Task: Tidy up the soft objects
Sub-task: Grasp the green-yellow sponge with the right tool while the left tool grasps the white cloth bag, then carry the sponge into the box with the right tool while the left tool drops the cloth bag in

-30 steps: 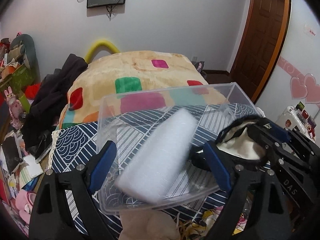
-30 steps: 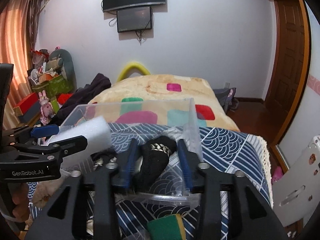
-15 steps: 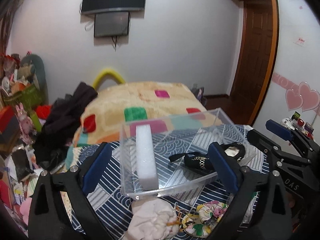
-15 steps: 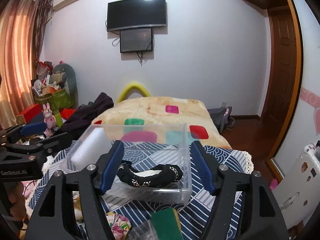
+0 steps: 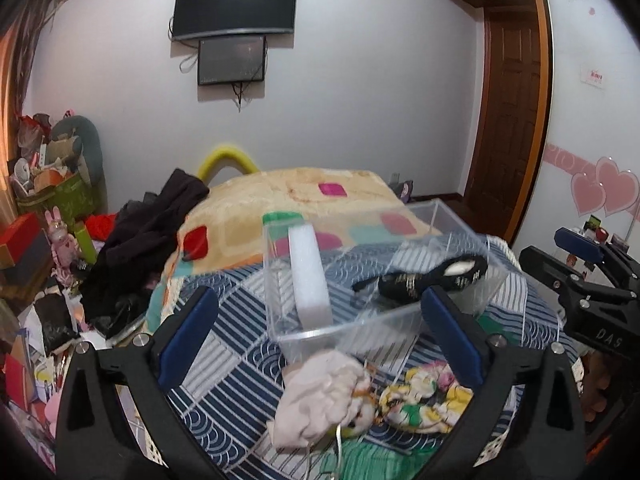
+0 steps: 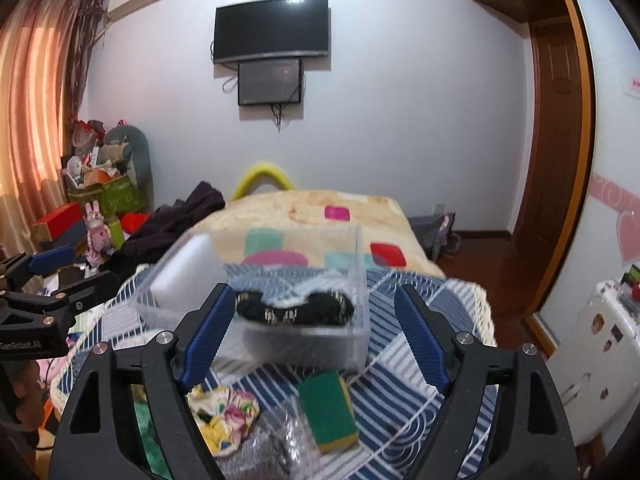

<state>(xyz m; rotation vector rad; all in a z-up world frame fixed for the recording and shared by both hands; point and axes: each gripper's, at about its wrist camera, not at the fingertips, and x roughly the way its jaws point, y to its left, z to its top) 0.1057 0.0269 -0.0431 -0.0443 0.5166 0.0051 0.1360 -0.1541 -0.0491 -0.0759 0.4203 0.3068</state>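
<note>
A clear plastic box (image 5: 404, 316) (image 6: 356, 344) stands on the blue patterned cloth. In it a white foam block (image 5: 310, 276) (image 6: 188, 276) leans at the left and a black slipper (image 5: 432, 278) (image 6: 296, 308) lies at the right. My left gripper (image 5: 320, 336) is open and empty, held back above the box's near side. My right gripper (image 6: 316, 328) is open and empty, in front of the box. A cream soft bundle (image 5: 320, 396), a floral cloth (image 5: 424, 400) (image 6: 224, 412) and a green-yellow sponge (image 6: 328, 410) lie on the cloth outside the box.
A crinkled clear bag (image 6: 264, 440) lies beside the sponge. A beige quilt with coloured squares (image 5: 296, 200) lies behind the box, dark clothes (image 5: 140, 248) to its left. Clutter fills the left floor. A wooden door (image 5: 512, 120) is at right.
Both grippers opened and drew back up from the box. The left one let go of the foam block, the right one let go of the black slipper; both things now rest in the box.
</note>
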